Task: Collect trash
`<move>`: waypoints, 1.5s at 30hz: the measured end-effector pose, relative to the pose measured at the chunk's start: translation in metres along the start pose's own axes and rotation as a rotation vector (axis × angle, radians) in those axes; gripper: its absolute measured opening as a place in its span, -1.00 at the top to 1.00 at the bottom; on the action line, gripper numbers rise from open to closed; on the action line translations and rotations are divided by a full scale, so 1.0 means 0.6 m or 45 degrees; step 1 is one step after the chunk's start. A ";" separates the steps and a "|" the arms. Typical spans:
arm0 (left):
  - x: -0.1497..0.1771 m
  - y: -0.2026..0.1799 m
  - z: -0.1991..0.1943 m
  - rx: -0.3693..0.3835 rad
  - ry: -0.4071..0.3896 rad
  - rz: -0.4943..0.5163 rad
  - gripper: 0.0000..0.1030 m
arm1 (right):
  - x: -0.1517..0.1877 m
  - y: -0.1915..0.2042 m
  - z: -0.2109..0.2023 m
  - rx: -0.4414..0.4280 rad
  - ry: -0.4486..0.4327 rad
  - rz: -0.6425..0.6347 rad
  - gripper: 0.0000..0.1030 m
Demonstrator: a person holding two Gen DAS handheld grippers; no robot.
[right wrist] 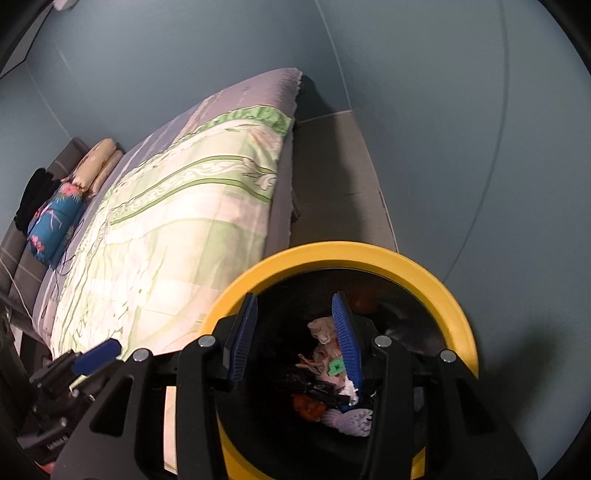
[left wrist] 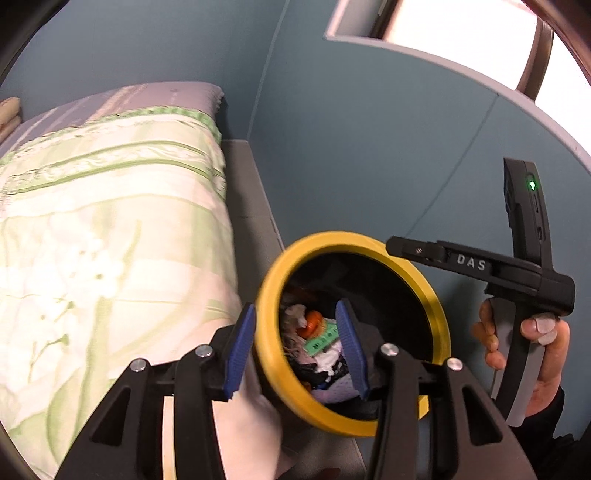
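Observation:
A black bin with a yellow rim (left wrist: 332, 239) (right wrist: 351, 252) stands on the floor beside the bed. Trash (left wrist: 321, 343) (right wrist: 328, 365) lies inside: crumpled tissue, an orange piece, a green label, black plastic. My left gripper (left wrist: 295, 310) is open over the bin's left side, with the rim showing between its blue pads and neither pad pressing on it. My right gripper (right wrist: 295, 297) hangs open over the bin's mouth with nothing in it. From the left wrist view, the right gripper (left wrist: 395, 248) reaches over the far rim, held by a hand (left wrist: 546, 354).
A bed with a green floral cover (left wrist: 110, 221) (right wrist: 177, 229) fills the left. Pillows (right wrist: 55, 221) lie at its far end. A narrow grey floor strip (right wrist: 332, 184) runs between the bed and the blue wall (left wrist: 369, 147). A window (left wrist: 461, 29) sits high on the right.

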State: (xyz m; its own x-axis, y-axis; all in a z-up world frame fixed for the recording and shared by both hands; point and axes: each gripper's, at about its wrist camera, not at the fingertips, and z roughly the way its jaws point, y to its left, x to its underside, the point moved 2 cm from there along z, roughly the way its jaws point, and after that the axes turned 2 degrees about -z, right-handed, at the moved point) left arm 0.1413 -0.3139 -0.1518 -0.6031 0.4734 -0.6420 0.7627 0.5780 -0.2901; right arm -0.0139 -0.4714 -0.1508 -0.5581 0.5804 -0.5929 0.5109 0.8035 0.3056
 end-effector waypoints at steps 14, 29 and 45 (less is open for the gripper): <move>0.015 0.094 -0.146 -0.179 -0.180 -0.095 0.17 | -0.007 0.150 -0.027 -0.117 -0.039 -0.210 0.18; 0.072 0.194 -0.331 -0.424 -0.411 -0.255 0.17 | 0.026 0.333 -0.077 -0.243 -0.154 -0.413 0.00; 0.172 0.213 -0.477 -0.660 -0.674 -0.330 -0.24 | 0.103 0.453 -0.137 -0.255 -0.367 -0.553 -0.59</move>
State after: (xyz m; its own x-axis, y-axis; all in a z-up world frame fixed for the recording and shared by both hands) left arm 0.1097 -0.0007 -0.0521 -0.4559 -0.0235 -0.8897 0.3277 0.9250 -0.1924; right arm 0.0367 -0.2065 -0.0435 -0.4739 0.1533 -0.8671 0.1236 0.9866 0.1069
